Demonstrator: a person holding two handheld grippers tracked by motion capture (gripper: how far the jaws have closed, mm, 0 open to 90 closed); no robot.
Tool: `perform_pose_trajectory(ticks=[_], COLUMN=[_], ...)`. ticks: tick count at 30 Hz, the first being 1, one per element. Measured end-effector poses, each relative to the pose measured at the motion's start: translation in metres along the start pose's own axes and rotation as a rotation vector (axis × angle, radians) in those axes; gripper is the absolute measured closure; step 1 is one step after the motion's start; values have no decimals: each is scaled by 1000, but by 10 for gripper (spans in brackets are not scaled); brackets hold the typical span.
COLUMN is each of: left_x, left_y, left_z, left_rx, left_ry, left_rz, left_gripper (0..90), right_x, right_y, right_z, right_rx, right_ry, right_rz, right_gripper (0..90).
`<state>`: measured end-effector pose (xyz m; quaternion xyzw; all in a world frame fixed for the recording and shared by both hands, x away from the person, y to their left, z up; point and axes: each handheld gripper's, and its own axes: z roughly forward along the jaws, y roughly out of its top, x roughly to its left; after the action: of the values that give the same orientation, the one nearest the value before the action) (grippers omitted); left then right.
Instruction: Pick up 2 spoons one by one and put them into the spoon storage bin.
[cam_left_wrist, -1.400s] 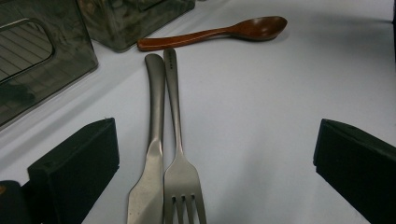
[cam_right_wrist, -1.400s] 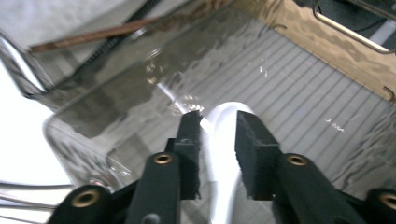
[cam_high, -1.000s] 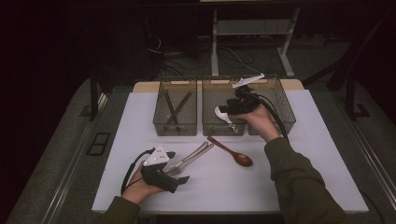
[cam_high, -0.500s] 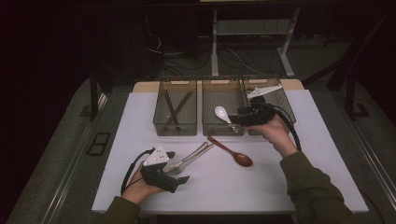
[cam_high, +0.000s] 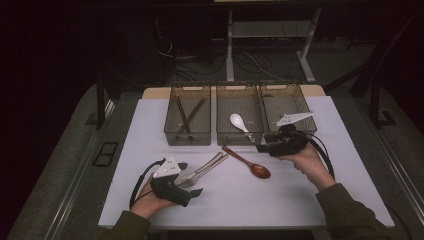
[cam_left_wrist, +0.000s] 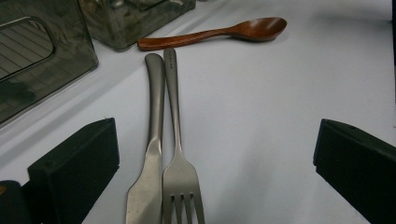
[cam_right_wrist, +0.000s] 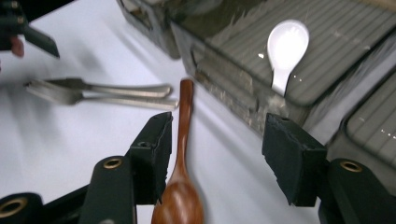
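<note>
Moved to the right and nearer since the earlier frames: right gripper (cam_high: 261, 148), before above the middle bin (cam_high: 240, 139), now low at its near right corner. Left gripper (cam_high: 191, 178) unmoved at the near left of the table (cam_high: 310, 200). White spoon (cam_high: 239, 122) lying in the middle bin, as half a second ago.

Right jaws apart at a middle width, pinching nothing. Seen between them in the right gripper view: wooden spoon (cam_right_wrist: 183, 140), close to the left pad, handle pointing away. Left jaws wide, also holding nothing. Between them, flat on the table: knife (cam_left_wrist: 152, 154) and fork (cam_left_wrist: 180, 158), side by side, handles pointing toward the bins.

Wooden spoon: reddish brown, glossy, oval bowl, slim handle. Lying diagonally just near of the middle bin, bowl at the near right end.

Knife and fork: dull grey metal, smooth, long narrow handles with round ends.

White spoon: glossy, short, deep bowl.

Bins: three, smoky clear plastic, rectangular, ribbed floors, in one row at the far edge. Thin dark sticks crossed in the left bin (cam_high: 187, 136).

Table top: pale, matte, plain.

Handle end of wooden spoon near the knife and fork handle ends, but apart from them. Wide bare surface near and right of wooden spoon. Little room between right gripper and bin wall.
</note>
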<state>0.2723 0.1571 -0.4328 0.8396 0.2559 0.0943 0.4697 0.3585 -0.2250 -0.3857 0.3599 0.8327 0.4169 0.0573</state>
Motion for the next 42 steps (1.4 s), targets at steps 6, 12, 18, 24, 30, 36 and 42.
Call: perform_pose_trajectory(ticks=[6,12,18,24,30,36,42], left_x=[0,0,-1,-1,-1,-1,-1], left_y=[0,0,0,0,0,0,0], left_z=[0,-1,-1,-1,0,-1,0], left_rx=[0,-1,0,1,2,1,1], left_ry=[1,1,0,0,-2,-1,-2], left_rz=[3,4,6,7,9,8,7], left_gripper=[0,0,0,0,0,0,0], right_x=[6,10,14,17,21,24,25], right_y=[-21,-38,-48,-51,-53,-53,-54], right_z=[1,8,18,26,31,32,32], right_rx=[40,95,143,179,200,208,218], right_ry=[7,13,24,18,10,24,53], right_rz=[-7,1,-5,-32,-59,-76,-65], right_gripper=[423,457,484,488,512,600,694])
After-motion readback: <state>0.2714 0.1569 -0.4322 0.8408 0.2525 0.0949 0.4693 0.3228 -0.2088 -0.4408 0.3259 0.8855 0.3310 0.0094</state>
